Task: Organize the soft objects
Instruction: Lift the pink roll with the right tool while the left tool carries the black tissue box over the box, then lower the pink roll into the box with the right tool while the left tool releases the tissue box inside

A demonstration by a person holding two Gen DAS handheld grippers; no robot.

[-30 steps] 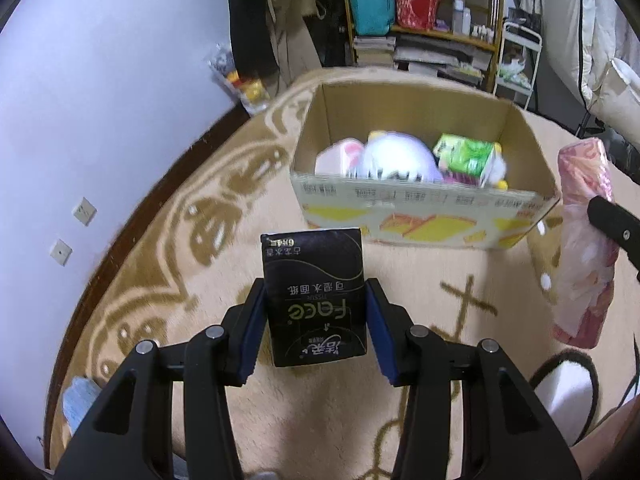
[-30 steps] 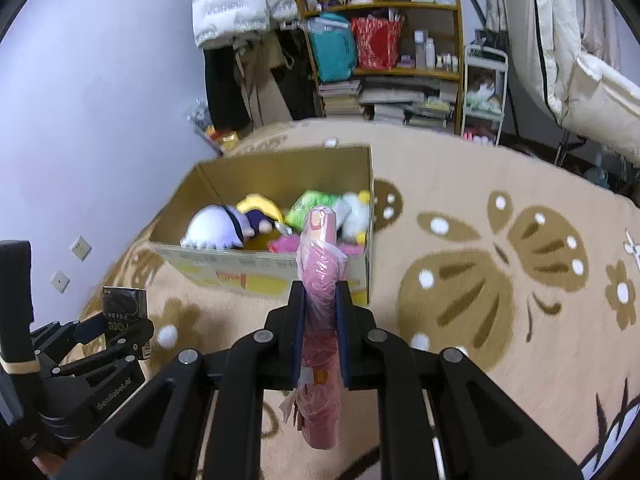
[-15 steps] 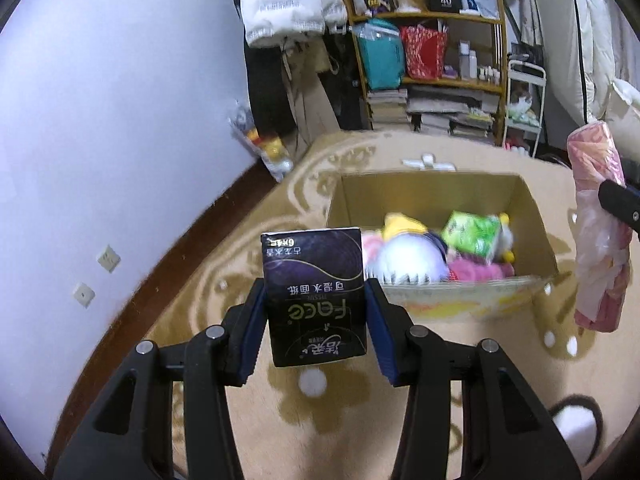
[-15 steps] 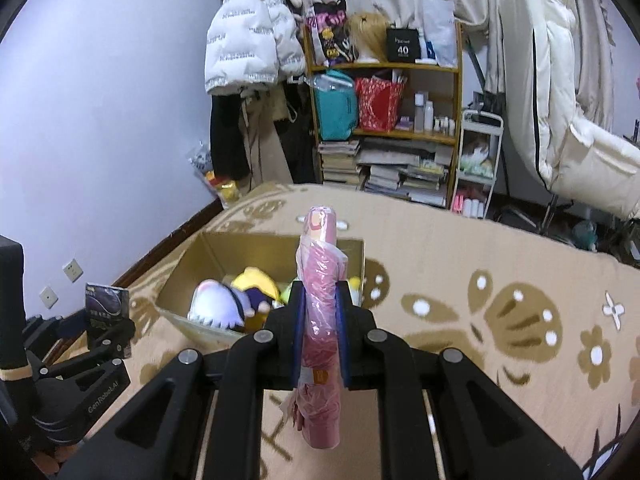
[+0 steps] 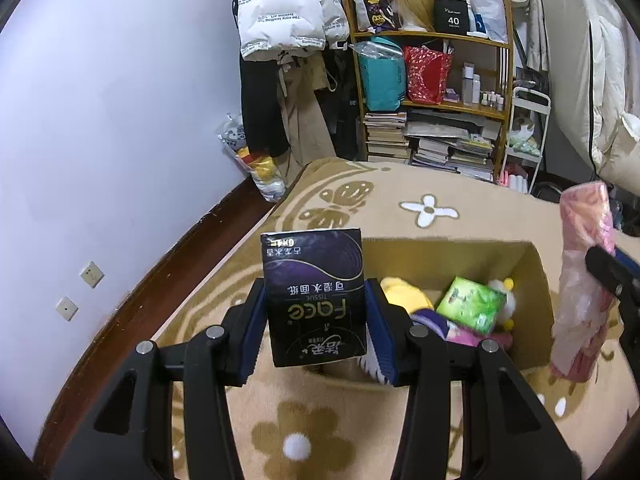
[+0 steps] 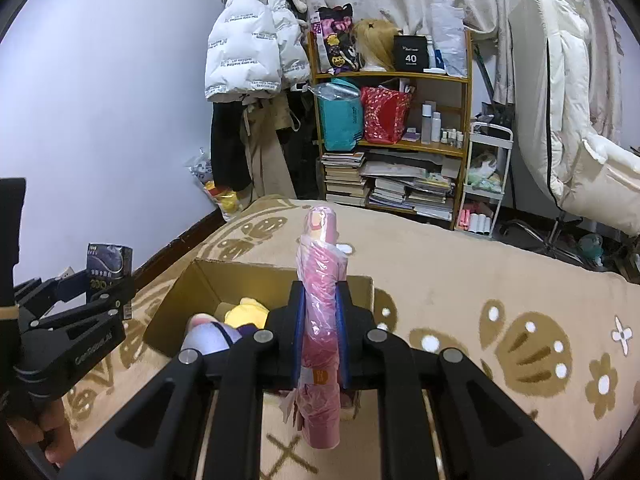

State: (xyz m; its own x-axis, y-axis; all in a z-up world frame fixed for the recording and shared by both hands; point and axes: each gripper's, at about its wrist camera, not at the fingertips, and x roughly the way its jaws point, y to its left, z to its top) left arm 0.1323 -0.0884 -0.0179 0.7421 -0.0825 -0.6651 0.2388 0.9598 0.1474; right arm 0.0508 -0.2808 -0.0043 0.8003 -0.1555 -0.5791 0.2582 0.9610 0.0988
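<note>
My left gripper (image 5: 316, 316) is shut on a dark purple tissue pack (image 5: 314, 296) and holds it upright in the air, just in front of the open cardboard box (image 5: 532, 280). My right gripper (image 6: 320, 332) is shut on a pink plastic-wrapped roll (image 6: 320, 320), held upright over the box's (image 6: 200, 296) near right side. The roll (image 5: 580, 284) shows at the right in the left wrist view. The box holds a green pack (image 5: 470, 304), a yellow plush (image 5: 404, 296) and a white and purple plush (image 6: 208, 336). The left gripper (image 6: 92, 292) with its pack appears at the left in the right wrist view.
The box sits on a beige flower-patterned rug (image 6: 480, 280). A purple wall (image 5: 100, 140) with a dark baseboard runs along the left. A cluttered bookshelf (image 6: 392, 140), hanging coats (image 6: 252, 60), a small white cart (image 6: 484, 176) and a white chair (image 6: 572, 120) stand at the back.
Both grippers have risen and tilted up, so the box now sits lower and nearer in both views and more of the room shows. Both holds are unchanged.
</note>
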